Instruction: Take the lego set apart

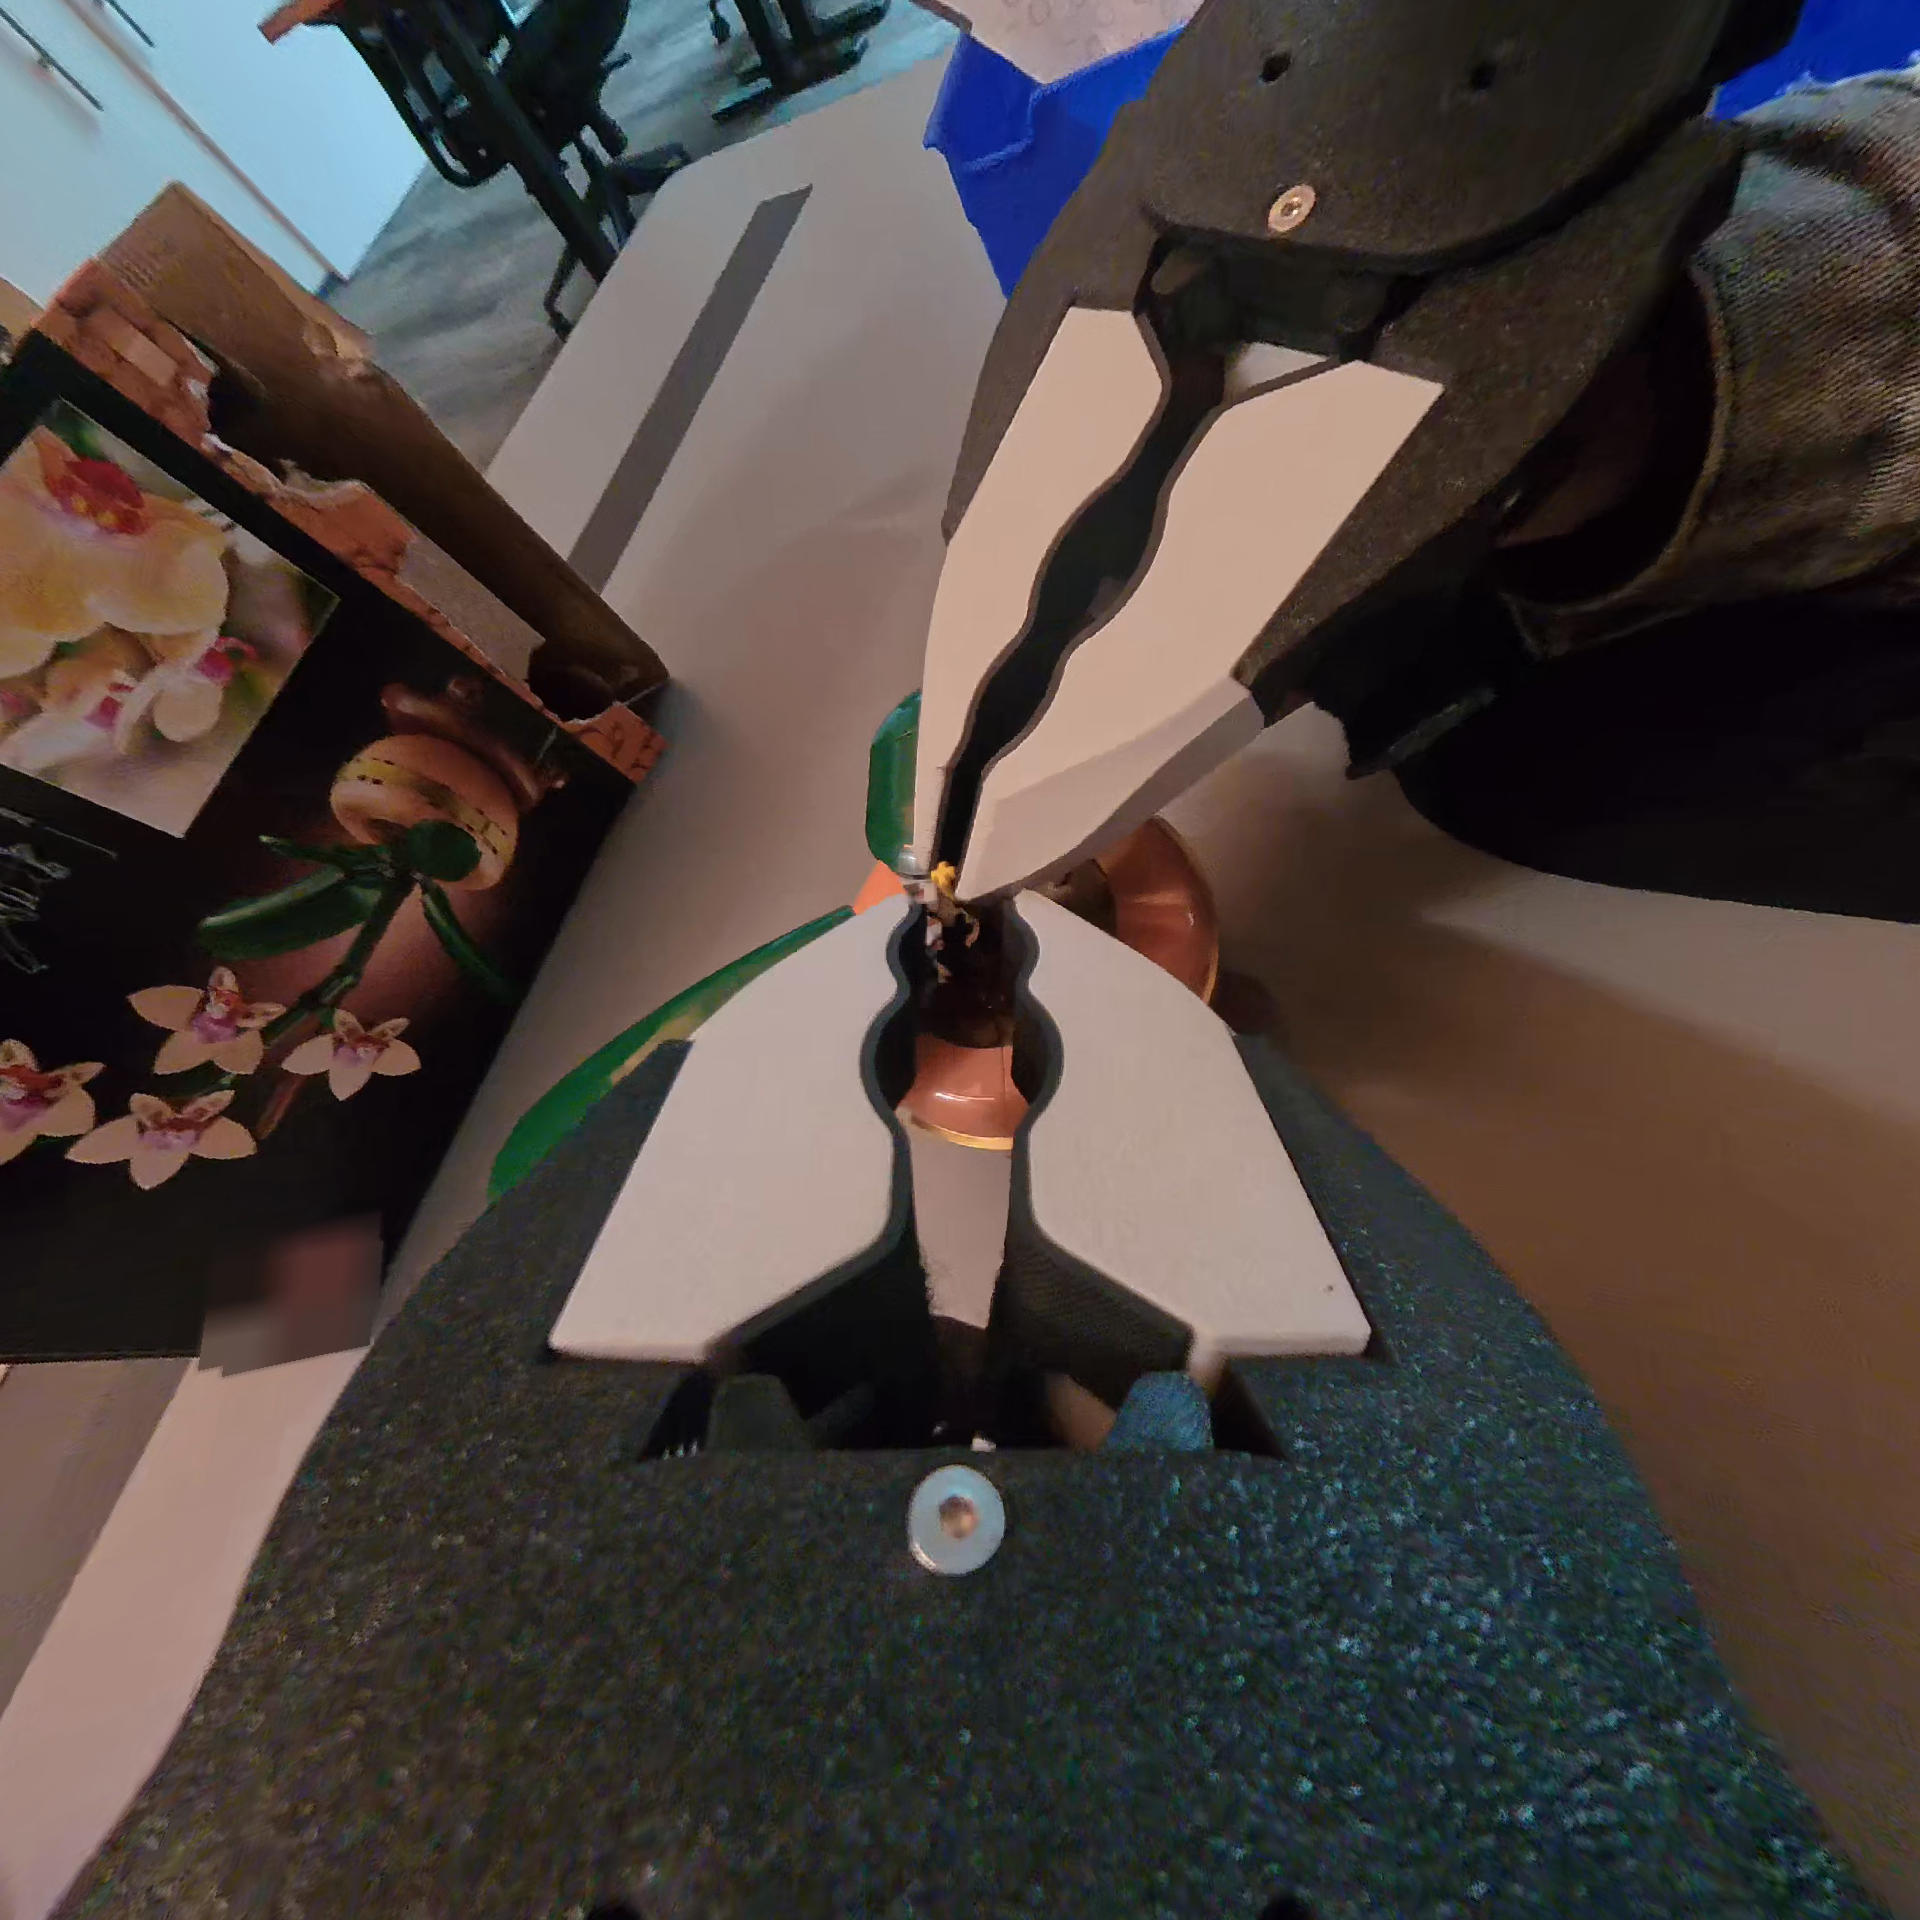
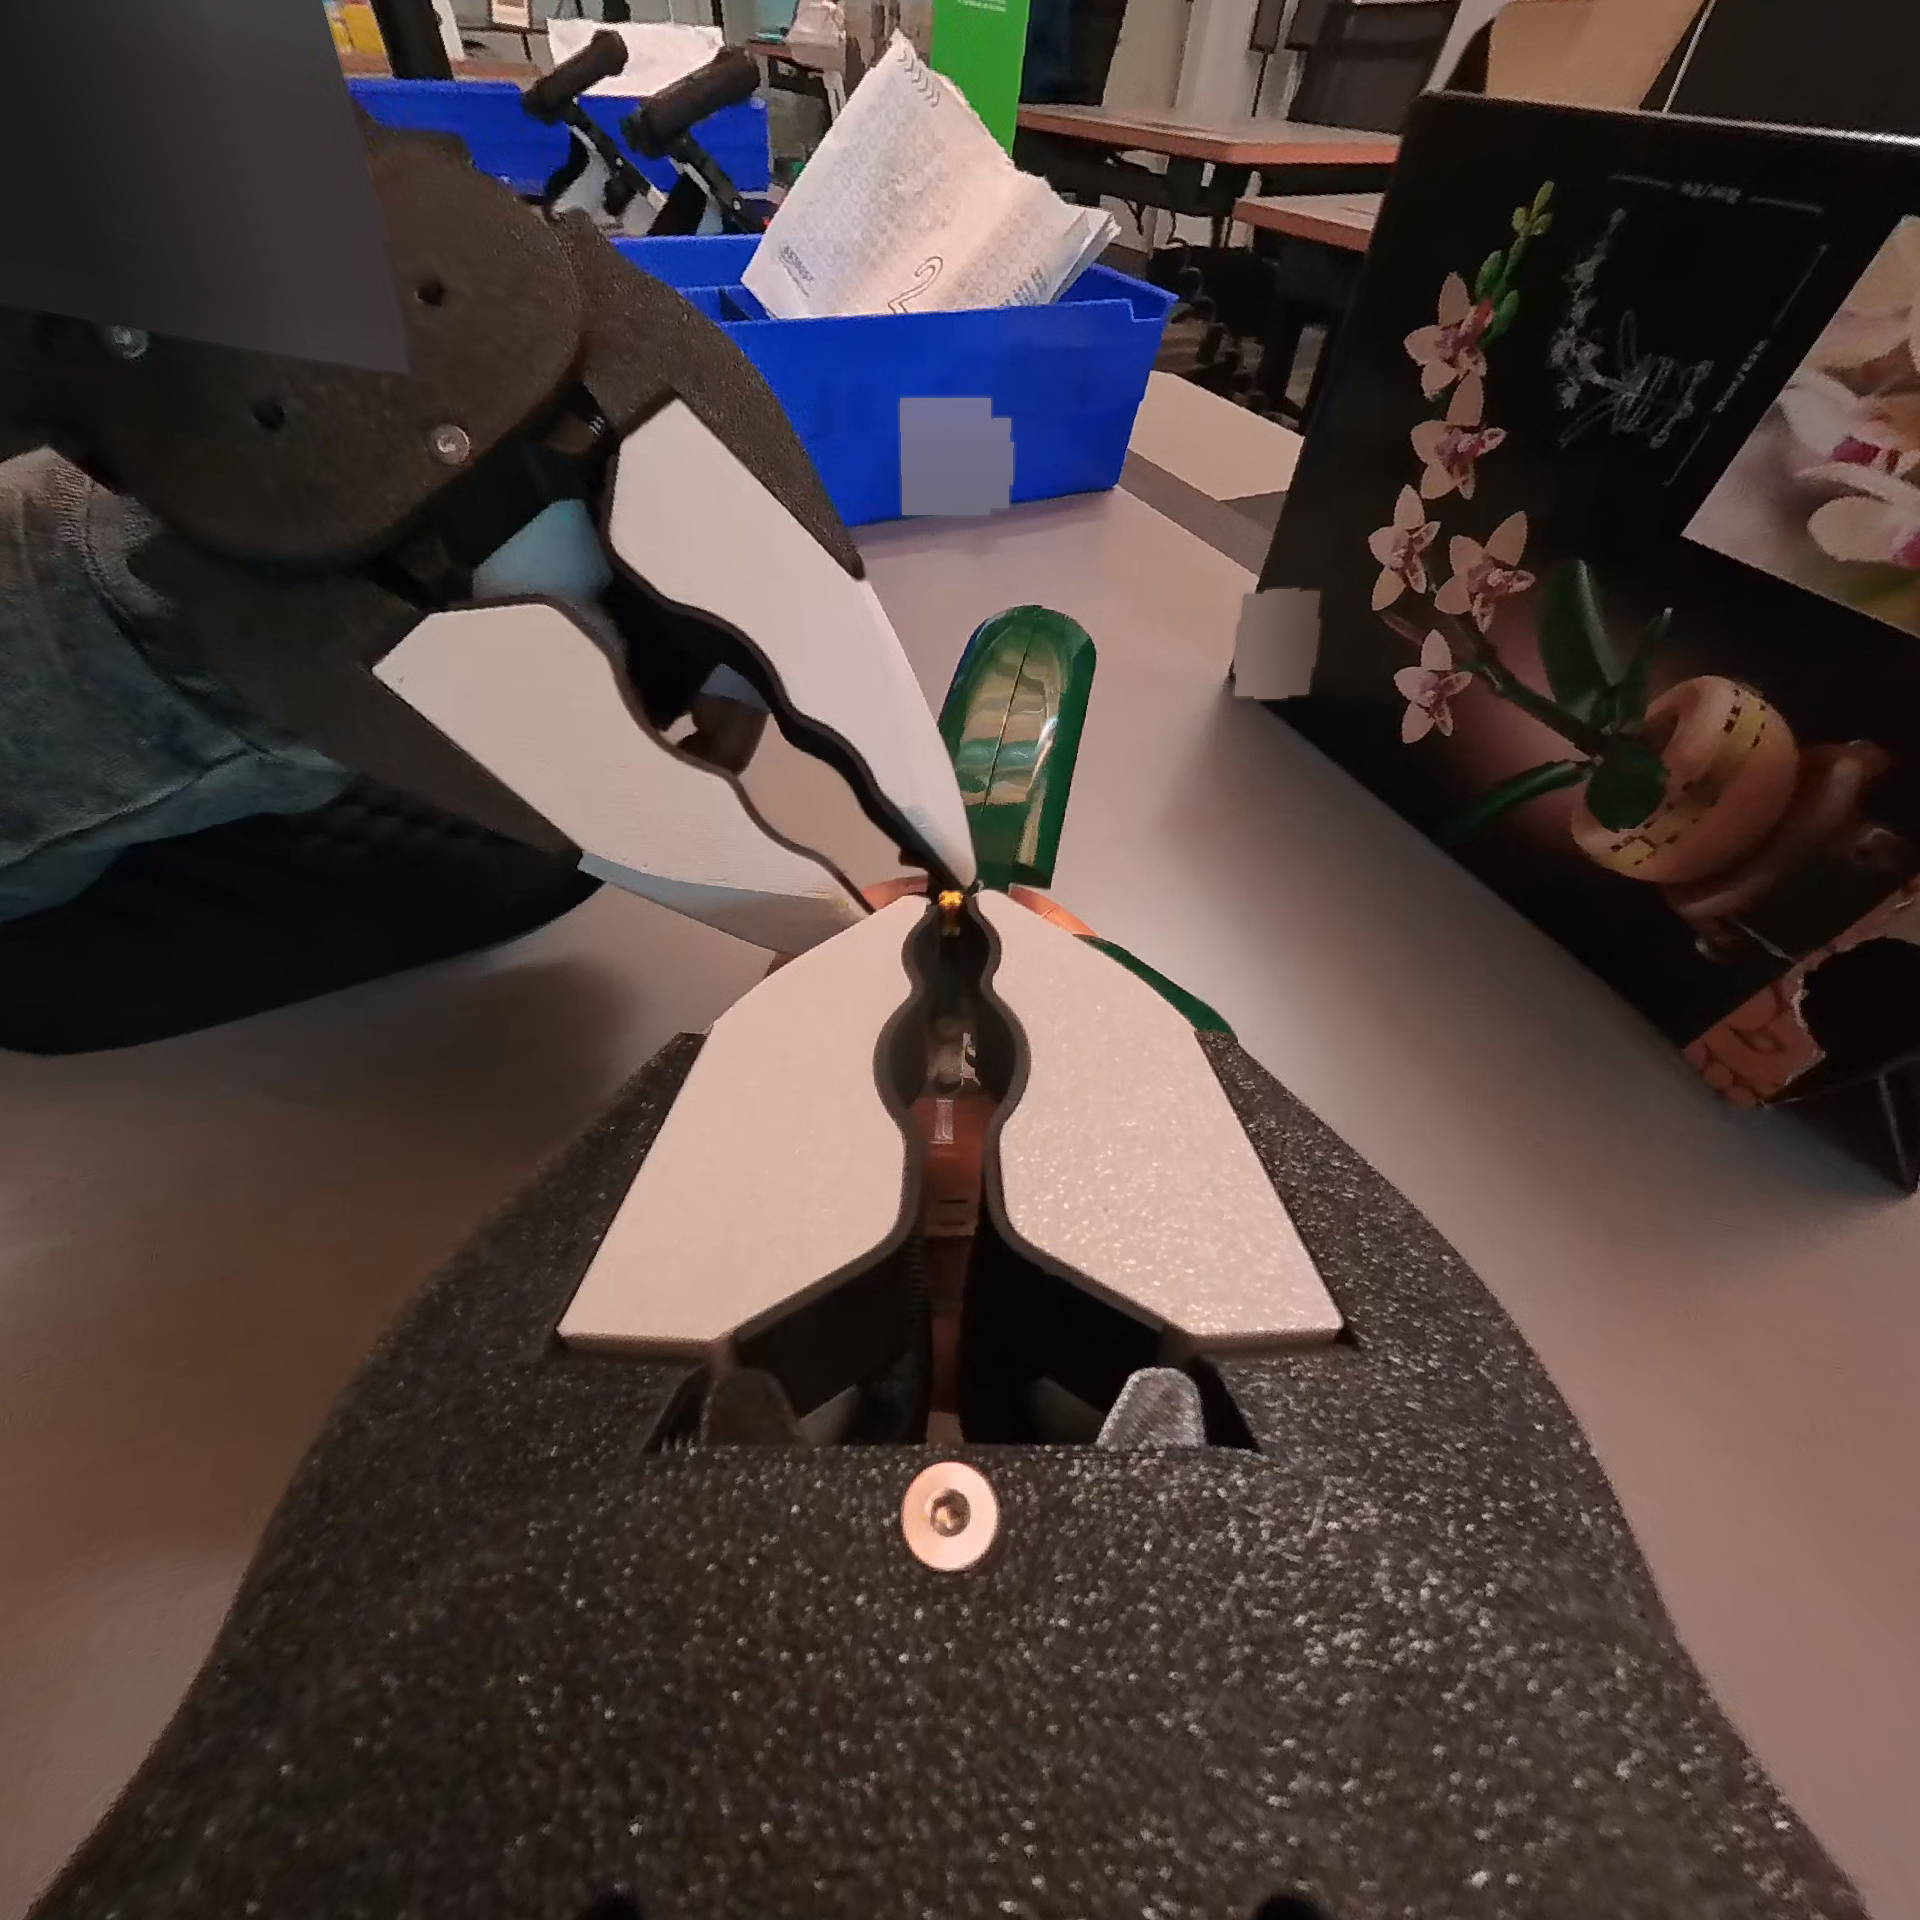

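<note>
Lego set: I saw the lego plant [image 2: 1013, 748] standing on the grey tabletop [image 2: 1351, 987] away from its edges, a dark green leaf upright and a brown pot under my fingers
Left gripper: my left gripper [image 1: 920, 904] had its fingers drawn together at the tips on a small yellow piece [image 1: 943, 876] at the top of the plant
Right gripper: my right gripper [image 2: 951, 914] met it tip to tip, fingers likewise closed on that yellow piece [image 2: 948, 900]; which gripper truly bore it I could not tell
In the way: each gripper's black body crowded the other; a grey sleeve [image 2: 114, 665] lay along the near left edge
Product box: the dark box [image 2: 1621, 582] with orchid pictures stood near the plant toward the tabletop's right side, its corner torn
Blue bin: a blue bin [image 2: 935, 353] sat at the far edge, holding a printed white bag [image 2: 914, 197]
Open room: bare tabletop lay between plant and box, and along the near edge
Writing: print on box and bag was there; I leave it unread
</note>
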### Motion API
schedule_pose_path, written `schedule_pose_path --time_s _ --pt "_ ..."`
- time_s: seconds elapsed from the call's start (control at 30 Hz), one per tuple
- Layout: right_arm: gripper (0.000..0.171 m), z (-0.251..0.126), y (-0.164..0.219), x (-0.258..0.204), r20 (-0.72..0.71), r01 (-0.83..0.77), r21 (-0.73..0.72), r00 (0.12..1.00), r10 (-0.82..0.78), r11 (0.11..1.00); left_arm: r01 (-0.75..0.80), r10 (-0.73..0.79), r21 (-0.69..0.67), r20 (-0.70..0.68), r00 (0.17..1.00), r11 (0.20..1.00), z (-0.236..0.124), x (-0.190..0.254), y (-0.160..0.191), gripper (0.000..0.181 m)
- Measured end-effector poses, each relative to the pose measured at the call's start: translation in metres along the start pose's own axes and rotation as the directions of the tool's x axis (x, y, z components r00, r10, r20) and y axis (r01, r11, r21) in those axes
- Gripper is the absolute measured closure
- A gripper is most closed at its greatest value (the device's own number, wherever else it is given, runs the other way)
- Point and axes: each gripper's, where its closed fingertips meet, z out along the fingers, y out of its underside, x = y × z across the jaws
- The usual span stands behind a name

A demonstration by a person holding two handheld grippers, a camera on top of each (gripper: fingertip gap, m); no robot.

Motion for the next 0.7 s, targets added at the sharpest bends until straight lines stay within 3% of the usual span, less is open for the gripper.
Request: schedule_pose_path --time_s 0.13,0.3,0.7 --pt "0.168 -0.0001 0.0000 -0.0004 0.006 -0.002 0.000 1.000 0.002 1.000 0.018 -0.018 0.025 -0.026 1.000 1.000 0.0002 0.0016 0.0002 0.171" --pt "0.168 0.0007 -0.0012 -0.0028 -0.005 0.038 0.005 0.999 -0.038 0.999 0.177 -0.177 -0.008 -0.117 0.977 0.984 -0.0024 0.0037 0.0024 0.173" --pt "0.170 0.0005 -0.0036 -0.0019 -0.025 0.071 0.056 0.997 -0.070 0.996 0.162 -0.172 -0.100 -0.102 0.980 0.982 -0.0021 0.0035 0.0037 0.173"
